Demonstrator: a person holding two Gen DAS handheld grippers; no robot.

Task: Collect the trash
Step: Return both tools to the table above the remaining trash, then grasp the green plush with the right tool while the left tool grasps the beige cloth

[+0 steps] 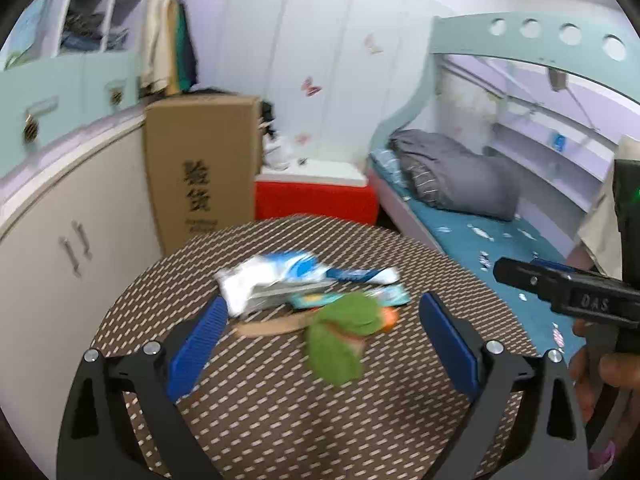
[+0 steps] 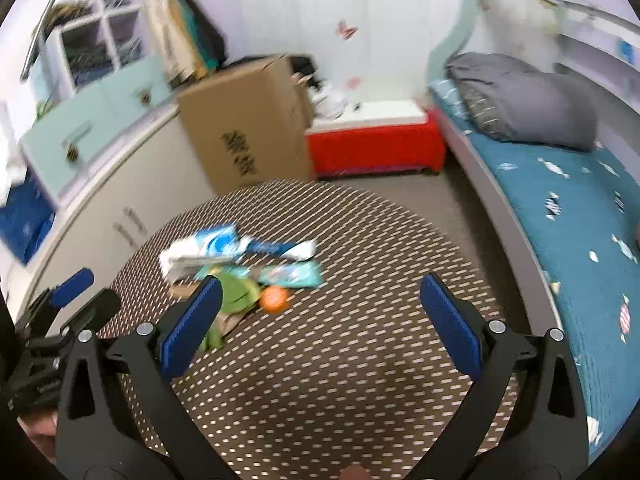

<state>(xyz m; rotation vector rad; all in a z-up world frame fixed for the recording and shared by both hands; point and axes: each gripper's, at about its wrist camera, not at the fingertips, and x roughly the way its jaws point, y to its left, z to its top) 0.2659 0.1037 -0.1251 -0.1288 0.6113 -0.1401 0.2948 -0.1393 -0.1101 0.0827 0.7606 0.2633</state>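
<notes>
A pile of trash lies on a round table [image 1: 280,420] with a brown dotted cover. It holds a white-and-blue packet [image 1: 276,276], a teal wrapper [image 1: 352,298], a crumpled green wrapper [image 1: 340,336], an orange cap [image 1: 390,316] and a flat brown stick [image 1: 272,326]. My left gripper [image 1: 324,316] is open and empty, its jaws either side of the green wrapper, above it. My right gripper [image 2: 320,292] is open and empty, to the right of the pile [image 2: 240,264]; the orange cap [image 2: 275,299] lies between its jaws. The right gripper's body also shows at the right edge of the left wrist view.
A tall cardboard box [image 1: 200,168] stands behind the table beside white cabinets [image 1: 72,220]. A red chest [image 1: 316,196] with a white top sits against the back wall. A bed with a teal sheet [image 2: 560,208] and a grey quilt [image 2: 520,100] runs along the right.
</notes>
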